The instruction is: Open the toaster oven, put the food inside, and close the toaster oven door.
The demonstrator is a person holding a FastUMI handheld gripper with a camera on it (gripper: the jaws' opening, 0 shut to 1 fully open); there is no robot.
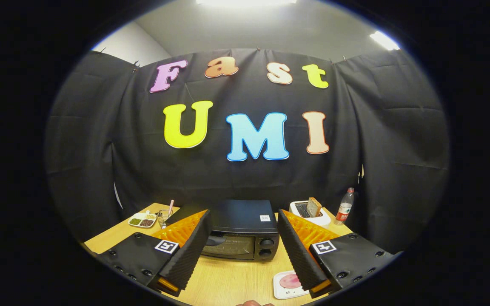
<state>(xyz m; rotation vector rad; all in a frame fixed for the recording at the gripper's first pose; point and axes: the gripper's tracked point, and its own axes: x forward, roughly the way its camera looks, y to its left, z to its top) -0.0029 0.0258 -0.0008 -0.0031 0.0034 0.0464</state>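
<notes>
Wide-spread claw (243,250) before us, gripping nothing, above the pale wooden table (223,280).

From the gripper view we see its two fingers (189,250) held far apart, with the black boxy toaster oven (243,231) standing between and just beyond them, its glass door closed and two round knobs on its right side. We find the food, a pink slice on a white square plate (288,284), on the table beside the right finger, well short of the oven. Beyond, a white toaster (311,213) holds a slice of bread (314,207), a clear plastic bottle with a red label (345,207) stands beside it, and a divided white dish of grains (142,220) lies at the far left.
</notes>
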